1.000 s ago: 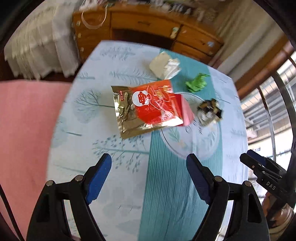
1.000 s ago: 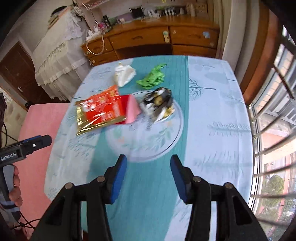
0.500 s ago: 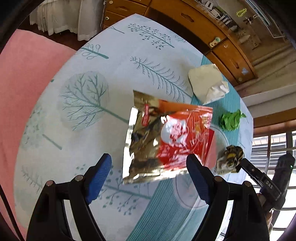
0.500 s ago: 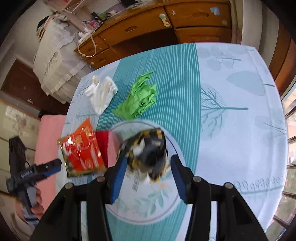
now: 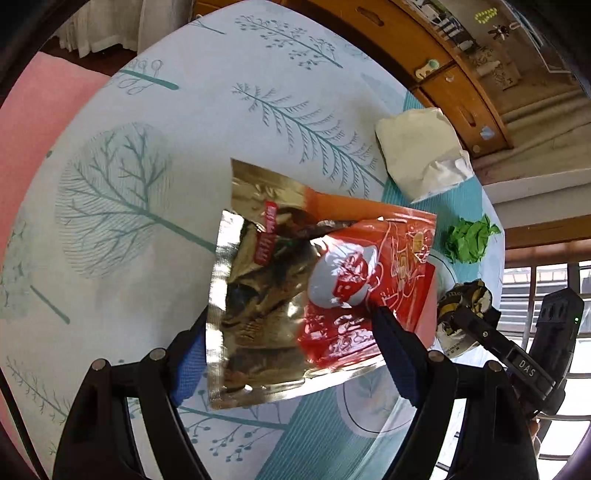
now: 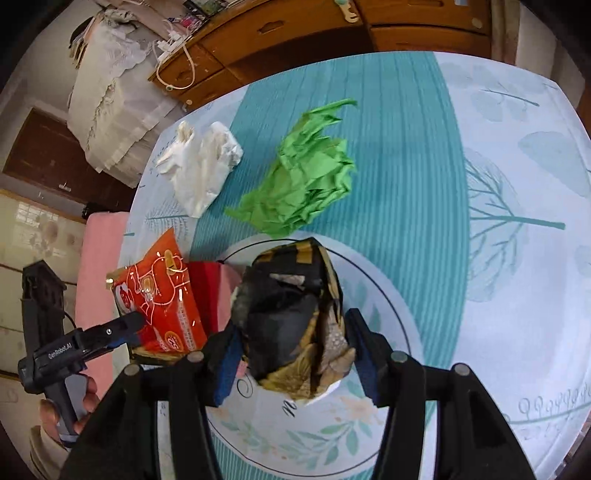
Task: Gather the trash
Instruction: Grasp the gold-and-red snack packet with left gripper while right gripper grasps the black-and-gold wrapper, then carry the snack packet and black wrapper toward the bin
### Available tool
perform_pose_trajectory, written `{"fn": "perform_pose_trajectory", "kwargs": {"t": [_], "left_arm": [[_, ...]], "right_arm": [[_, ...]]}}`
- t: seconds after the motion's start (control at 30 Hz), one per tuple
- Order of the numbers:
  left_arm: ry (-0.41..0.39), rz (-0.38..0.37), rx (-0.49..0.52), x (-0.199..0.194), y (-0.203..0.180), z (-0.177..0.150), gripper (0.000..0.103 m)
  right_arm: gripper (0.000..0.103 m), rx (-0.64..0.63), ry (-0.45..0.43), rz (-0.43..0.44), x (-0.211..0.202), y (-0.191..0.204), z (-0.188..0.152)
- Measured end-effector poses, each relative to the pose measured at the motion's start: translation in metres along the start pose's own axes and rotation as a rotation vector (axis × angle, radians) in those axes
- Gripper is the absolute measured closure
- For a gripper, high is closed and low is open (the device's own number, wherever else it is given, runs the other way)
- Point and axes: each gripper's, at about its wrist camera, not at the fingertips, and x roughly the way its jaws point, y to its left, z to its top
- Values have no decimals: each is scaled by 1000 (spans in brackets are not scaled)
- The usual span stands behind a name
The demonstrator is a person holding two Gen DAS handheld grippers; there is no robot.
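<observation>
A red and gold snack bag point(image 5: 314, 284) lies on the table, and my open left gripper point(image 5: 291, 354) straddles its near end. The bag also shows in the right wrist view point(image 6: 162, 295). A crumpled black and gold wrapper point(image 6: 295, 317) sits between the open fingers of my right gripper point(image 6: 291, 358); it also shows in the left wrist view point(image 5: 465, 299). Crumpled green paper point(image 6: 306, 177) and a white tissue wad point(image 6: 203, 162) lie farther back. Whether the fingers touch the trash I cannot tell.
The round table wears a light blue tree-print cloth point(image 5: 147, 184) with a teal stripe point(image 6: 406, 129). A pink sofa edge point(image 5: 22, 129) lies to the left. A wooden dresser point(image 6: 295, 29) stands behind the table. Window bars point(image 5: 546, 280) are at the right.
Both grippers have moved forward and down. The snack bag now lies between the left fingers and the black wrapper between the right fingers. Neither gripper has closed.
</observation>
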Motion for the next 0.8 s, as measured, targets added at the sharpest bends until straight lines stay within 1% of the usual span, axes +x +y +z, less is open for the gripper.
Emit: {"fn": "perform_pose_trajectory", "kwargs": {"t": [0.03,0.1,0.13,0.17,0.2,0.23,0.27,0.37,0.43,0.6,0.8], "left_arm": [[2,7,4,1,-2,0,23],[-2,38,13,1,-5,-1,35],[-3,59,16,1,-7,-1,45],[-6,66,14,-1,-8,-2,60],[-8,71,6,-3,-9,-2,70],[-8,74,-1,-6,-10,-3,88],[-6,73,-11,-10,-11,-6,93],[-40,85,1,-26,-17,-16,97],[-56,71,16,-36,-23,-22,99],[-135,75,124,-80,-50,-49,100],[-195,16,227,-136,-70,-84,101]], "right_arm": [[56,-11,-9,-4,0,2,-1],[59,-41,-30,-21,1,10,-2],[61,-51,-37,-24,0,11,-3],[62,-67,-51,-30,-2,14,-5],[62,-77,-63,-39,-4,16,-8],[63,-82,-70,-44,-6,17,-9],[64,-86,-78,-48,-9,18,-11],[65,-90,-104,-42,-20,21,-17],[65,-91,-126,-34,-32,23,-24],[66,-118,-173,-38,-60,37,-47],[66,-128,-225,-29,-95,64,-87]]}}
